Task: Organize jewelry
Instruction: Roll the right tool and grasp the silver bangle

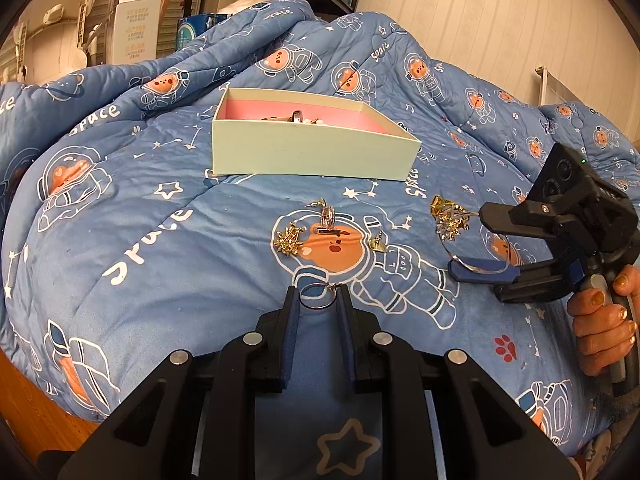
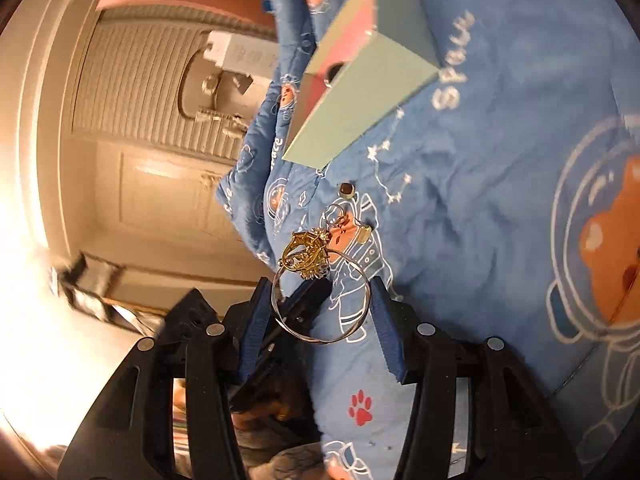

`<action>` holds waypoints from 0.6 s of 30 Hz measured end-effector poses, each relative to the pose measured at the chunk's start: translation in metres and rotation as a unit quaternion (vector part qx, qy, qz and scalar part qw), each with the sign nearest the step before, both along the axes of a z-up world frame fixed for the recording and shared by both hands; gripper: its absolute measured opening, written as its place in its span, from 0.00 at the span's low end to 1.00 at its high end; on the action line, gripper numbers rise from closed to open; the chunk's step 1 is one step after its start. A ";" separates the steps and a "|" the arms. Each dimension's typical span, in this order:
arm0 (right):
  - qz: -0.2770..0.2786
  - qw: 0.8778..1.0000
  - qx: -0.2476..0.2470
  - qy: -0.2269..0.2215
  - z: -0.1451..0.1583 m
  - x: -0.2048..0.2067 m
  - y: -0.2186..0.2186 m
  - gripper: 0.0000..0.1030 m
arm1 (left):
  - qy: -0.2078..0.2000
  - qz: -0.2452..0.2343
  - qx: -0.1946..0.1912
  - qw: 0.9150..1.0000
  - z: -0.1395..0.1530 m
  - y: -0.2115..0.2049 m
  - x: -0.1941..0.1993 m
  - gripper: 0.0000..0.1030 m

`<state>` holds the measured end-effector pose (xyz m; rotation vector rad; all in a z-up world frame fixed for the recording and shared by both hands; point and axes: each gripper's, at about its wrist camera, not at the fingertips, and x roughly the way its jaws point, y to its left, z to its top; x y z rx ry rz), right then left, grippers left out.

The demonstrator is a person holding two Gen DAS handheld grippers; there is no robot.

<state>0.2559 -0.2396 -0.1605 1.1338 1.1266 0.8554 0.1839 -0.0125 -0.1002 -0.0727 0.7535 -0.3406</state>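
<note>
A pale green box (image 1: 312, 148) with a pink lining sits on the blue quilt and holds a few pieces of jewelry (image 1: 298, 117). Loose gold and silver pieces (image 1: 328, 228) lie on the quilt in front of it. My left gripper (image 1: 318, 296) is closed on a small silver hoop (image 1: 316, 298) low over the quilt. My right gripper (image 2: 322, 312) is tilted sideways and grips a large thin hoop (image 2: 320, 308) with a gold cluster charm (image 2: 306, 256) between its blue pads; it also shows in the left wrist view (image 1: 476, 244). The box (image 2: 360, 92) lies beyond it.
The blue astronaut quilt (image 1: 160, 240) covers a humped bed. Shelves and a white carton (image 1: 136, 20) stand behind at the left. A panelled wall (image 1: 480, 8) rises at the back right. A wooden floor (image 1: 28, 408) shows at the lower left.
</note>
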 end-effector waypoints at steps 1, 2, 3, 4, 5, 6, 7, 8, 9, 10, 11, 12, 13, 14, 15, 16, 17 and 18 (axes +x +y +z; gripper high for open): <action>-0.009 1.000 0.023 0.014 -0.003 0.001 -0.003 0.49 | 0.000 0.000 0.000 1.000 0.000 0.000 0.000 0.18; -0.013 0.999 0.036 0.026 -0.004 0.002 -0.005 0.49 | 0.000 0.000 0.000 1.000 0.000 0.000 0.000 0.18; -0.015 0.998 0.040 0.035 -0.005 0.003 -0.005 0.49 | 0.000 0.000 -0.001 1.000 0.000 0.000 0.000 0.18; -0.014 0.999 0.035 0.032 -0.003 0.003 -0.004 0.49 | 0.000 0.000 -0.001 1.000 0.000 0.000 0.001 0.18; -0.011 0.999 0.029 0.025 -0.001 0.003 -0.001 0.49 | 0.000 0.000 -0.001 1.000 0.000 0.000 0.001 0.18; -0.009 0.999 0.024 0.023 0.000 0.002 0.001 0.49 | 0.000 0.000 0.000 1.000 0.000 0.000 0.001 0.18; -0.008 1.000 0.017 0.022 0.001 0.001 0.003 0.49 | 0.000 0.000 0.000 1.000 0.000 0.000 0.001 0.18; -0.006 1.000 0.006 0.016 0.003 0.001 0.006 0.49 | 0.001 0.000 0.000 1.000 0.000 0.000 0.001 0.18; -0.002 1.000 -0.005 0.010 0.007 0.001 0.006 0.49 | 0.001 0.000 0.000 1.000 0.000 0.000 0.001 0.18; 0.002 1.000 -0.015 0.005 0.012 0.003 0.003 0.49 | 0.001 0.000 0.000 1.000 0.000 0.000 0.001 0.18; 0.007 1.000 -0.029 -0.005 0.018 0.004 0.004 0.49 | 0.001 0.000 0.000 1.000 0.000 0.000 0.001 0.18; 0.015 0.998 -0.049 -0.022 0.025 0.003 0.007 0.49 | 0.000 0.000 0.000 1.000 0.001 0.000 0.001 0.18; 0.022 0.996 -0.076 -0.040 0.031 0.003 0.010 0.49 | -0.001 0.000 -0.001 1.000 0.002 -0.001 0.001 0.18; 0.029 0.993 -0.102 -0.058 0.037 0.003 0.015 0.49 | -0.002 -0.001 -0.002 1.000 0.003 -0.001 0.001 0.18; 0.033 0.989 -0.121 -0.075 0.043 0.002 0.018 0.49 | -0.003 -0.002 -0.002 1.000 0.005 -0.001 0.000 0.18; 0.036 0.986 -0.136 -0.091 0.048 0.001 0.021 0.49 | -0.004 -0.003 -0.001 1.000 0.006 -0.001 0.000 0.18; 0.037 0.982 -0.151 -0.104 0.051 0.001 0.023 0.49 | -0.005 -0.005 -0.001 1.000 0.007 -0.002 0.000 0.18; 0.037 0.978 -0.167 -0.117 0.056 0.001 0.026 0.49 | -0.007 -0.006 -0.001 1.000 0.009 -0.002 0.000 0.18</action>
